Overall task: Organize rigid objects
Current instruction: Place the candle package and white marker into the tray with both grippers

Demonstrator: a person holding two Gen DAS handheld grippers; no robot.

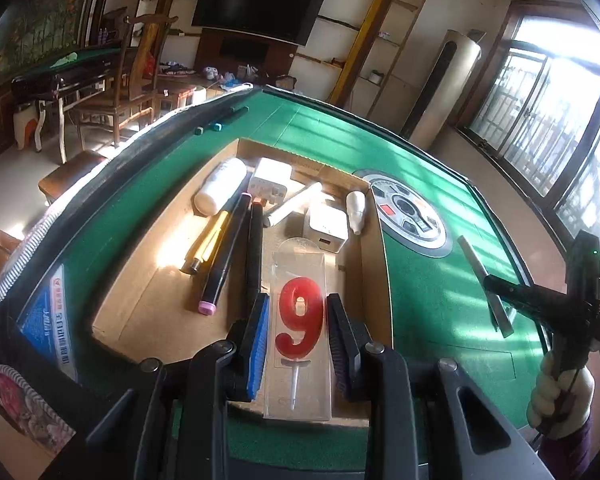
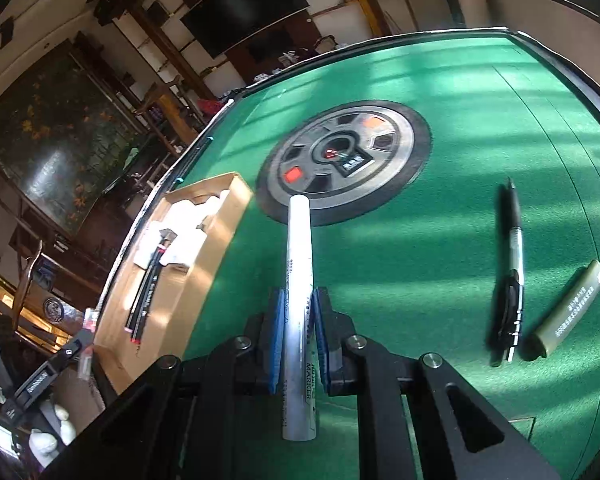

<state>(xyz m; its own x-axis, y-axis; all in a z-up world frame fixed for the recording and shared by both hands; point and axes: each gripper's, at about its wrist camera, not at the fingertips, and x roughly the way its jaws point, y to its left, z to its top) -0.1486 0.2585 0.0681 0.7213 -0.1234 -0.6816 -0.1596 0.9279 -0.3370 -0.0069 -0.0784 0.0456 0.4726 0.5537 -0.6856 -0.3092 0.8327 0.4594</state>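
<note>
Surface: green felt counter (image 2: 460, 92) with a round grey control dial (image 2: 342, 162) set in its middle, in a sunlit living room with a dark wall television (image 1: 260, 4) beyond.
Left hand-held gripper (image 1: 298, 338): nearest in the left wrist view, pinching a clear flat plastic sleeve (image 1: 298, 360) that holds a red number-nine candle (image 1: 300, 316), the blue pads pressed on the sleeve's long edges.
Where the sleeve is: above the near end of the shallow brown cardboard box (image 1: 374, 280), not yet laid down.
How the sleeve handles: light, thin and slick, I judge; it may bow or slip if squeezed hard, and the wax figure inside could snap, so the long edges near the middle look the safest hold.
Box contents, farther in: black marker with a pink cap (image 1: 226, 256), yellow pen (image 1: 204, 244), white cylindrical bottle (image 1: 220, 186), white charger cubes (image 1: 326, 226), all lying loose.
Right hand-held gripper (image 2: 298, 334): clamped around a silver metallic marker (image 2: 298, 280) at about mid-barrel, the tip pointing toward the dial.
How the marker handles: stiff, light, smooth and round, likely to roll once released.
Left on the felt: black click pen (image 2: 514, 264) and olive-green lighter (image 2: 568, 312), just beside each other, well apart from the box.
</note>
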